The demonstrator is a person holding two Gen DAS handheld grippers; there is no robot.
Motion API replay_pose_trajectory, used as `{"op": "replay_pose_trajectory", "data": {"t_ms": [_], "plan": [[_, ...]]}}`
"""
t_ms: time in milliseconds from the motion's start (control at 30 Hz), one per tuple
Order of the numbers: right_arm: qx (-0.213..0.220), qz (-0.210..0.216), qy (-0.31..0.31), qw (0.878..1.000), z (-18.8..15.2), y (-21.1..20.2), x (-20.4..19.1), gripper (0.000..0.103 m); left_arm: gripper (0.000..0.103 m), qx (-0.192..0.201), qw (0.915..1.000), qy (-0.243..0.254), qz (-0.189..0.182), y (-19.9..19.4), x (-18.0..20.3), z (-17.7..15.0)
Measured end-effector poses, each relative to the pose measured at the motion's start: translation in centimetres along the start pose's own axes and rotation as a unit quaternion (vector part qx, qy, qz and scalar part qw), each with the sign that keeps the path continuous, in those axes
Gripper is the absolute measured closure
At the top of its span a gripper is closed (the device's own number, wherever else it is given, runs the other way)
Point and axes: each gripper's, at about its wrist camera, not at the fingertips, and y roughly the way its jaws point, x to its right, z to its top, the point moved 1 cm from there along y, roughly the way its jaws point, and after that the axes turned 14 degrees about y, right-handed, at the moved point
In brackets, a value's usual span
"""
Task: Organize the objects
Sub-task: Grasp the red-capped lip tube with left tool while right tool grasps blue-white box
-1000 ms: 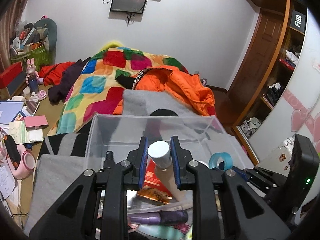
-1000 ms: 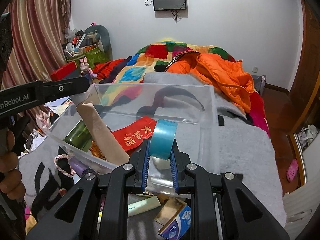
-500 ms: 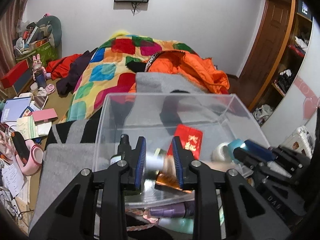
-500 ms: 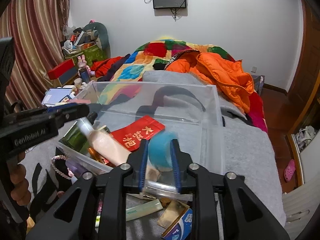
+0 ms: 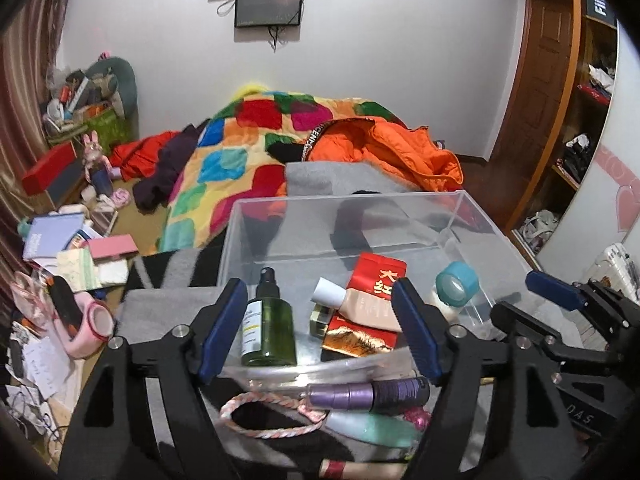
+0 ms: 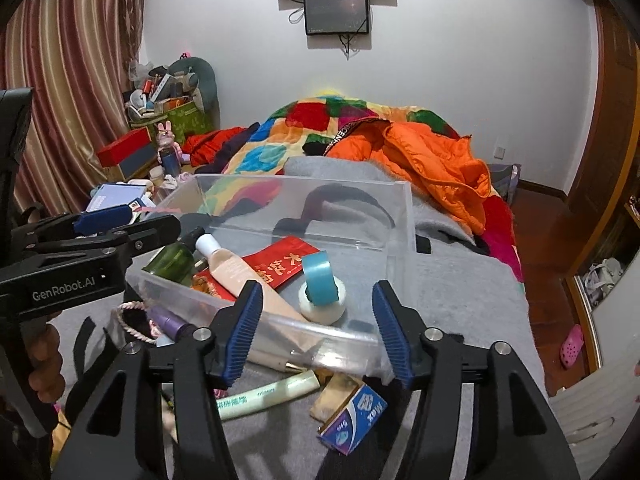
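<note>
- A second ago the left gripper [image 5: 316,332] held the tube [image 5: 360,304] and the right gripper [image 6: 316,328] the blue tape [image 6: 320,284]; both now lie in the clear box [image 6: 400,216].
- Both grippers' fingers are spreading, nothing between them, likely letting go.
- Tape sits at 3 o'clock from the tube.

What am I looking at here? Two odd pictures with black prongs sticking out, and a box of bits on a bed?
No robot: a person holds a pair of hand tongs in each hand, with a wide-angle camera on each looking along its prongs. One picture is from the left tongs, the other from the right tongs. Both are opening and hold nothing. On the grey blanket stands a clear plastic box containing a green spray bottle, a cream tube, a red packet and blue tape. More items lie outside it.
</note>
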Motion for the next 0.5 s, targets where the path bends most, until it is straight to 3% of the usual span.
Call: {"op": "replay_pose_trajectory", "data": {"t_ms": [100,300,500], "plan": [[0.004,-0.003,0.0,1.0,-0.2,-0.8,0.1,0.045,0.013,0.006,0.9999,0.005,0.007,-1.2,0.0,-0.3],[0.017,-0.009,0.011,1.0,-0.9,-2.4,1.3,0.04,0.007,0.007,0.9997,0.022,0.012,-2.8,0.3,-1.7],[0.011,-0.028,0.007,1.0,-2.3,-2.9,2.4,0.04,0.007,-0.016,0.9996,0.022,-0.012,-2.8,0.8,-4.1]]}}
